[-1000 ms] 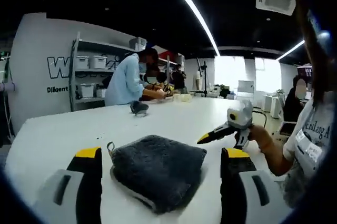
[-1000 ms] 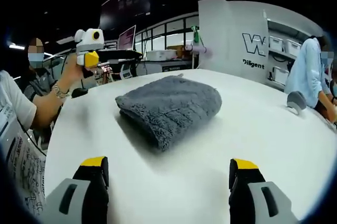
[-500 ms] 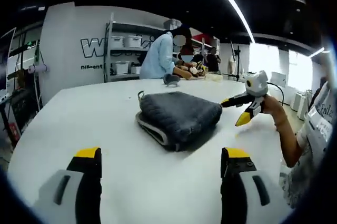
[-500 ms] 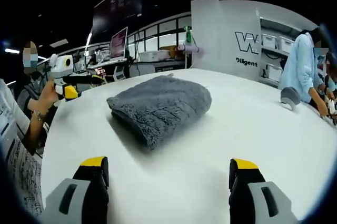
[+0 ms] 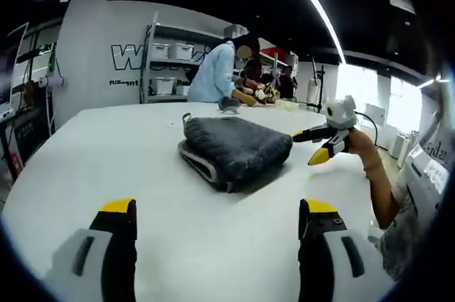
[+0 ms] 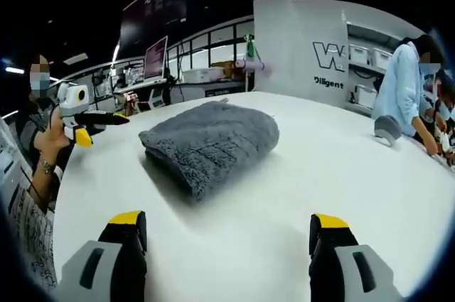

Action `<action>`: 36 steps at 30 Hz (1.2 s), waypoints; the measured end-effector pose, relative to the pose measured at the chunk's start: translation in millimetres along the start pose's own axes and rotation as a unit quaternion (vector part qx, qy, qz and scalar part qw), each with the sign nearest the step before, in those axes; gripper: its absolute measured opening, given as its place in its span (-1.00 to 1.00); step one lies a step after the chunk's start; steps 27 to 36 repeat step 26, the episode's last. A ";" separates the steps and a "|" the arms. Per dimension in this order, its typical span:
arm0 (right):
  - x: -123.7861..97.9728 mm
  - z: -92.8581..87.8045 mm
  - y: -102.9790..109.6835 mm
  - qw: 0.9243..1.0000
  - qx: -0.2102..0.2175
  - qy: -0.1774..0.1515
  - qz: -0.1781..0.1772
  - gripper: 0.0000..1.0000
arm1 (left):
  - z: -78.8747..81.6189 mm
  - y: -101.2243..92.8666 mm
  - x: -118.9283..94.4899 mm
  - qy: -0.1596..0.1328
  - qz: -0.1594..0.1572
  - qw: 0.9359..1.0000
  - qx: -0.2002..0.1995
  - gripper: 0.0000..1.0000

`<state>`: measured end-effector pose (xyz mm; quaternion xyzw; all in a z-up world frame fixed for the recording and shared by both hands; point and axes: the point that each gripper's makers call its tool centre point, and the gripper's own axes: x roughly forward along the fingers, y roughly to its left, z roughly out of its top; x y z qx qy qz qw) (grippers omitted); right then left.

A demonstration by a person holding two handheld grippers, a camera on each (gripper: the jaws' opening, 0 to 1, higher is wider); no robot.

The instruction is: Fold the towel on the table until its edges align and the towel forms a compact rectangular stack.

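Note:
A dark grey towel (image 5: 236, 148) lies folded into a thick rectangular stack on the white table (image 5: 92, 160), with a small loop at its far left corner. My left gripper (image 5: 217, 207) is open and empty, drawn back from the towel with bare table between them. In the right gripper view the same towel (image 6: 211, 141) sits ahead of my right gripper (image 6: 227, 220), which is also open and holds nothing. Each gripper appears in the other's view, held in a hand beside the towel: the right gripper (image 5: 321, 144) and the left gripper (image 6: 79, 120).
A person in a light blue shirt (image 5: 217, 74) works at the far end of the table, near a small dark object (image 6: 388, 130). Shelves with white bins (image 5: 170, 67) stand against the wall. The holder's forearm (image 5: 377, 181) reaches in along the table's right edge.
The left gripper has pulled back from just over the towel and come down lower. The right gripper has barely shifted. The towel lies as it was.

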<state>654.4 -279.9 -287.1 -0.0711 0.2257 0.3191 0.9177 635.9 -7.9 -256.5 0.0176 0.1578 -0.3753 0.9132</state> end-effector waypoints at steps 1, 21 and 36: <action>-0.1 0.0 -0.3 1.000 0.001 0.000 0.000 0.99 | -2.9 -0.4 -0.3 0.004 0.000 1.000 -0.003 0.99; -0.9 4.3 1.4 1.000 0.006 -0.006 0.001 0.99 | -9.3 -14.8 8.4 0.022 -0.034 0.999 -0.004 0.99; -1.2 4.6 1.4 1.000 0.006 -0.006 0.000 0.99 | -8.5 -15.0 8.9 0.021 -0.034 0.999 -0.006 0.98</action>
